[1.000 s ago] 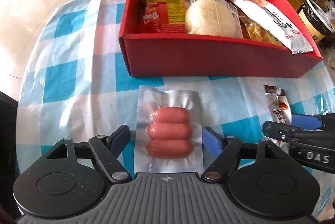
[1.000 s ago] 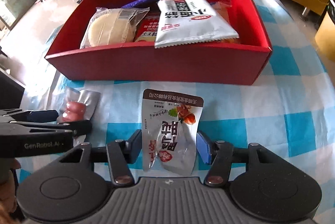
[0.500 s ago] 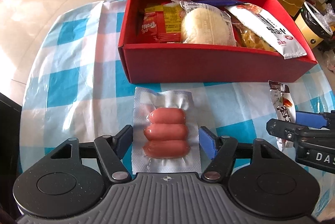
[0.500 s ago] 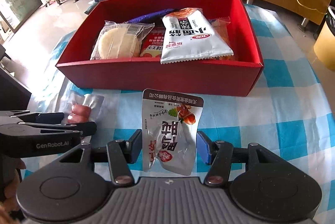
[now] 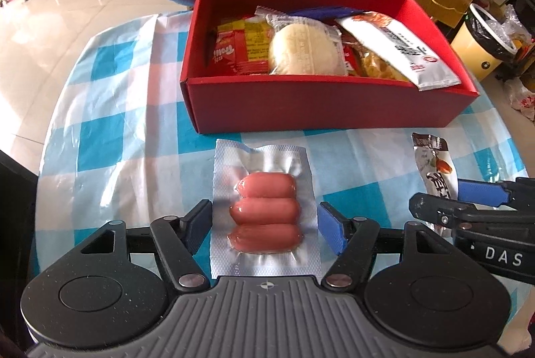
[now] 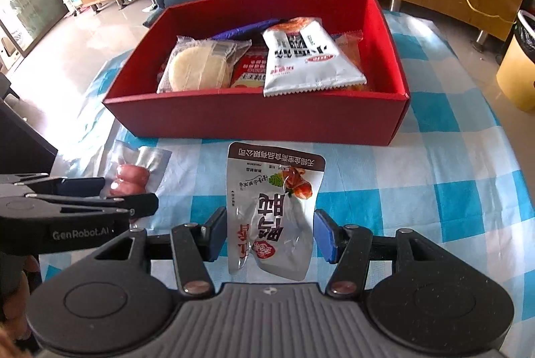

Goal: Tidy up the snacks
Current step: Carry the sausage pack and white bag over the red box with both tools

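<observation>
Now that your left gripper (image 5: 265,219) has pinched the sausage pack (image 5: 264,212), and your right gripper (image 6: 269,232) pinches the pouch (image 6: 272,214), both at lower centre, lift toward the red box (image 5: 321,110).

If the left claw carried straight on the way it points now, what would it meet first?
Most likely the checked tablecloth just ahead, then the red box; the sausage pack already sits in the left claw. Depth is uncertain.

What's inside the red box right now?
The red box holds a wrapped round cake, a white noodle-snack packet, red-yellow packets and a purple wrapper. Whatever lies beneath them is covered.
</observation>
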### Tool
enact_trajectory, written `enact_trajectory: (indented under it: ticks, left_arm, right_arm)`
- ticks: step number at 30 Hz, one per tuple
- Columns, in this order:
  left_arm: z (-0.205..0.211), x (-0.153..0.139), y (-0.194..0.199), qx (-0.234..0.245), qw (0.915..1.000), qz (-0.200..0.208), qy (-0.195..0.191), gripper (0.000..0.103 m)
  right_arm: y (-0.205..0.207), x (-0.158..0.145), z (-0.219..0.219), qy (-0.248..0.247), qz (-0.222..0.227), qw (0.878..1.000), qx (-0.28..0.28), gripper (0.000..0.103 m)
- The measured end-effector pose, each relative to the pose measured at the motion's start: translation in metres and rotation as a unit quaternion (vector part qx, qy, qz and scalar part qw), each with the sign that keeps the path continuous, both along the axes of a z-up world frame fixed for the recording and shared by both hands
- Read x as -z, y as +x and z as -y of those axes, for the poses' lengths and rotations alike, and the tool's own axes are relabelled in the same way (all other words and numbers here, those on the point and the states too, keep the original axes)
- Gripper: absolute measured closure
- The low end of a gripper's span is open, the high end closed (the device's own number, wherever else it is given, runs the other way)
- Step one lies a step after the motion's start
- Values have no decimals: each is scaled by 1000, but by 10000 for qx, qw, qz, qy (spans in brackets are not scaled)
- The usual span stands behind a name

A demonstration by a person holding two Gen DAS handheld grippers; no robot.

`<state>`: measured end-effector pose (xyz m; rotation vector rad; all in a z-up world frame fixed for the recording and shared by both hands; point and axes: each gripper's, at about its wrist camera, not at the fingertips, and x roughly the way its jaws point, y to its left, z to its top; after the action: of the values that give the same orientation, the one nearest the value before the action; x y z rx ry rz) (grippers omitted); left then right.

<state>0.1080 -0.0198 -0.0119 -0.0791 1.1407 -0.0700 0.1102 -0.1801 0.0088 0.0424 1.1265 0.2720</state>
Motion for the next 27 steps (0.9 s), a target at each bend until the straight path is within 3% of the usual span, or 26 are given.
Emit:
enact_trajectory:
  ticks: [21, 27]
  left_arm:
    - [3, -35, -22, -69, 9991, 421, -49, 29]
    - [5, -40, -20, -1, 9984, 520, -224, 29]
  right_arm:
    - [-26, -41, 7, 252, 444, 9987, 71, 54]
    - [-28, -53, 11, 339, 616, 9973, 215, 53]
